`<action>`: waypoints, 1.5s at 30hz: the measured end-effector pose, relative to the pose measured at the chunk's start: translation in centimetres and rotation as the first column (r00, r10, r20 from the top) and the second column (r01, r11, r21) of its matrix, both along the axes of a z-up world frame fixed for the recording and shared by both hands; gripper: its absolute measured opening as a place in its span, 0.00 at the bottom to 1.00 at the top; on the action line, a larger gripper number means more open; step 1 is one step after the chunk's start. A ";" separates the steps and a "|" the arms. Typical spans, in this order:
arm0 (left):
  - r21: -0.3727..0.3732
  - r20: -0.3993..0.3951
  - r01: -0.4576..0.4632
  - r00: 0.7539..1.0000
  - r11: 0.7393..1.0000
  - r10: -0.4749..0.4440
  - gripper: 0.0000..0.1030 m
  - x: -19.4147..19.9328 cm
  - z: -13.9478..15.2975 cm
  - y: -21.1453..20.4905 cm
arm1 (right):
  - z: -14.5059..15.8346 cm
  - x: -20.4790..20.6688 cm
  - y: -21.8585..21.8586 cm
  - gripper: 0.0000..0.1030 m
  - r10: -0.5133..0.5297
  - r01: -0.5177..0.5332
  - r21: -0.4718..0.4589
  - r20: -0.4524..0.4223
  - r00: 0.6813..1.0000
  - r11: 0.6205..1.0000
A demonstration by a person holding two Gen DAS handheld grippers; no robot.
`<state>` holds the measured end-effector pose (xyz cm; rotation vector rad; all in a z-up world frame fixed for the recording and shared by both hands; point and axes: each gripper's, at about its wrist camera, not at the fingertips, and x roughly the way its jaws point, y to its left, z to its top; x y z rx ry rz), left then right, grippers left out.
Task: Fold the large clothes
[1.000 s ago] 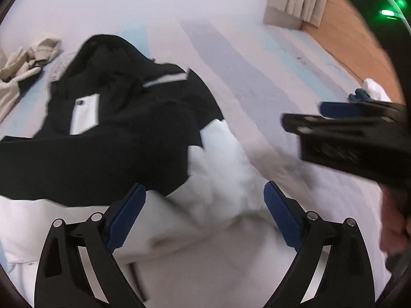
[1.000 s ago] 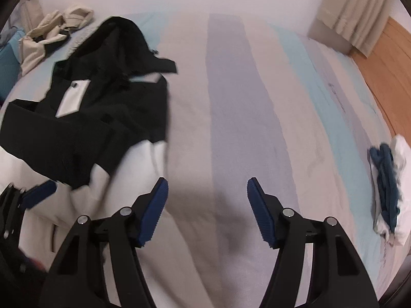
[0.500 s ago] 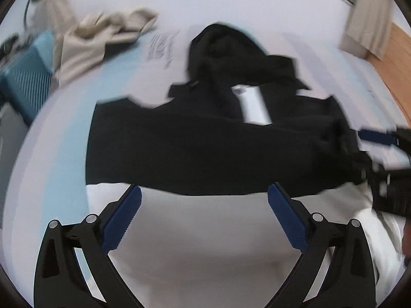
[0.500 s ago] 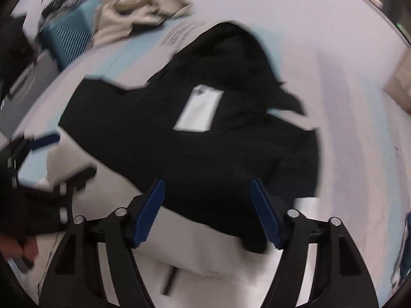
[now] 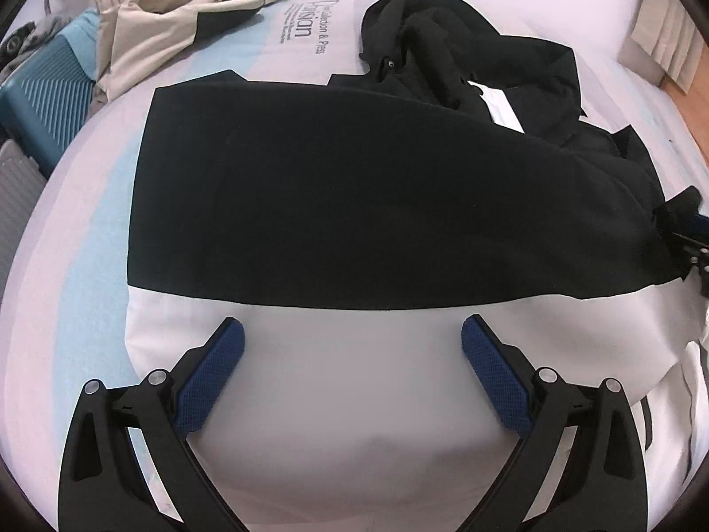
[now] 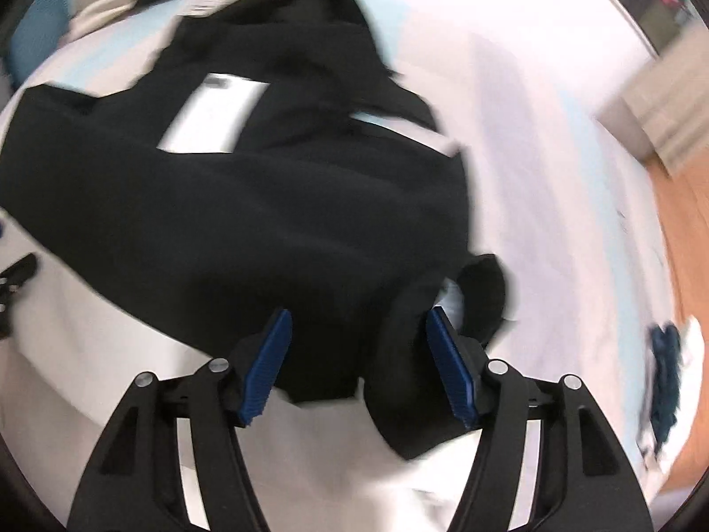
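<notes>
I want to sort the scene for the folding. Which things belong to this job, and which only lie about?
Job: black-and-white jacket, left gripper, right gripper.

Lying about: beige garment, blue suitcase, blue-and-white clothes.

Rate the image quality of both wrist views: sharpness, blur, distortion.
Left wrist view: sharp; the black-and-white jacket and the printed lettering on the bed sheet read clearly, edges bowed by the fisheye. Right wrist view: motion-blurred throughout, jacket edges and curtain smeared, only the right gripper crisp.
</notes>
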<state>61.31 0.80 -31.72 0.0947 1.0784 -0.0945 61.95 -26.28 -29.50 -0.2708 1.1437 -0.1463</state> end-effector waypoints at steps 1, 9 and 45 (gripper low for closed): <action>0.007 0.001 -0.003 1.000 1.000 0.003 0.94 0.0 -0.1 -0.1 | -0.1 -0.2 -1.4 0.59 -0.021 0.021 0.011 -0.009 1.000 1.000; 0.026 0.005 0.008 1.000 1.000 -0.008 0.94 -0.5 -1.2 -0.9 | -2.5 -3.2 -6.2 0.60 -0.066 0.066 -0.001 -0.063 0.996 0.998; 0.031 -0.110 -0.024 0.994 0.999 0.028 0.93 8.8 -2.0 2.5 | -5.1 3.7 -3.0 0.70 -0.094 0.102 0.056 -0.120 0.988 0.993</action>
